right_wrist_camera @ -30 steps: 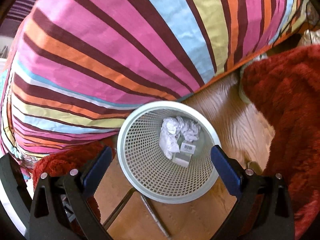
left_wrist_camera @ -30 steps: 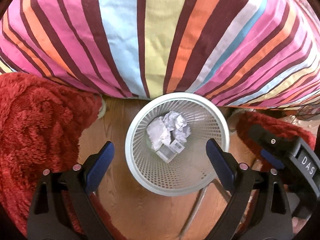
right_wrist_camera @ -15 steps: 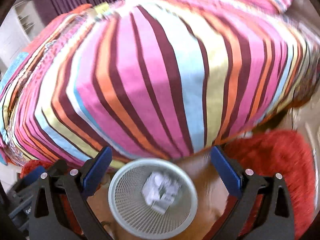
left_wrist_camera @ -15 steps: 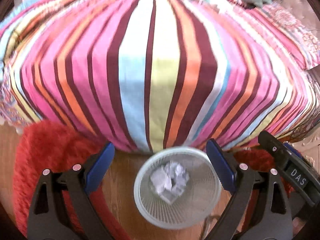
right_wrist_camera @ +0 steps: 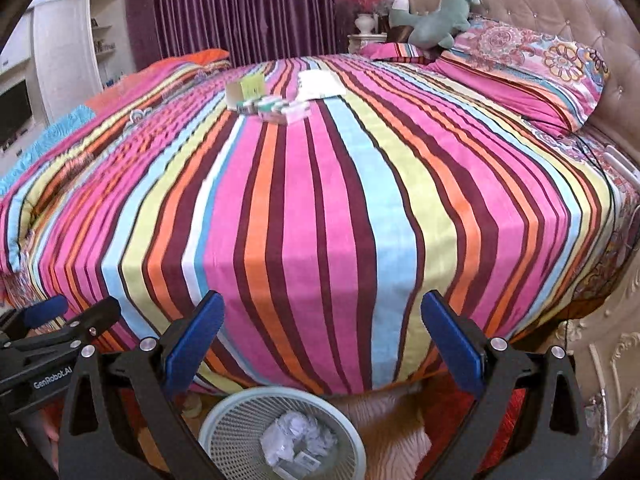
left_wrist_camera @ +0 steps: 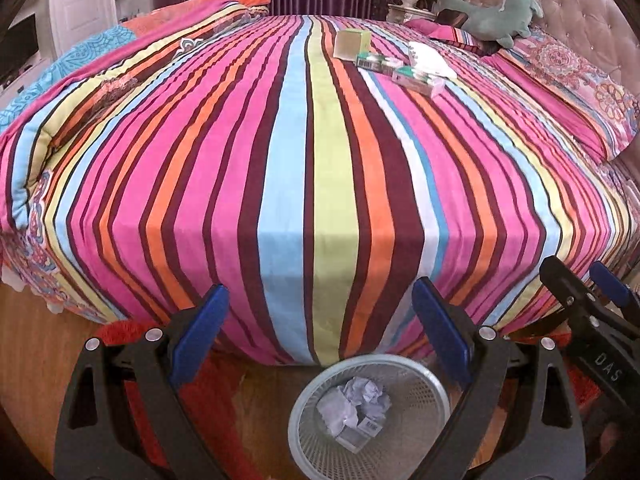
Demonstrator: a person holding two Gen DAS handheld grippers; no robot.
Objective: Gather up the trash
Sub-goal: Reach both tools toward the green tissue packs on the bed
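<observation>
Bedspread point(left_wrist_camera: 320, 160) multicoloured stripes: pink, maroon, orange, blue, lime. Mesh bin point(left_wrist_camera: 424, 376) at bottom was pale grey-white. Rug point(left_wrist_camera: 120, 332) red. Curtains point(right_wrist_camera: 240, 4) at top purple.

My matt black plastic left gripper point(left_wrist_camera: 320, 332) with blue pads, smooth striped cotton bedspread point(left_wrist_camera: 312, 168), white plastic mesh bin point(left_wrist_camera: 424, 436), crumpled paper point(left_wrist_camera: 356, 400) inside, shaggy red rug point(left_wrist_camera: 224, 408), glossy wood floor point(left_wrist_camera: 36, 360), tufted leather-look headboard point(right_wrist_camera: 552, 0)
</observation>
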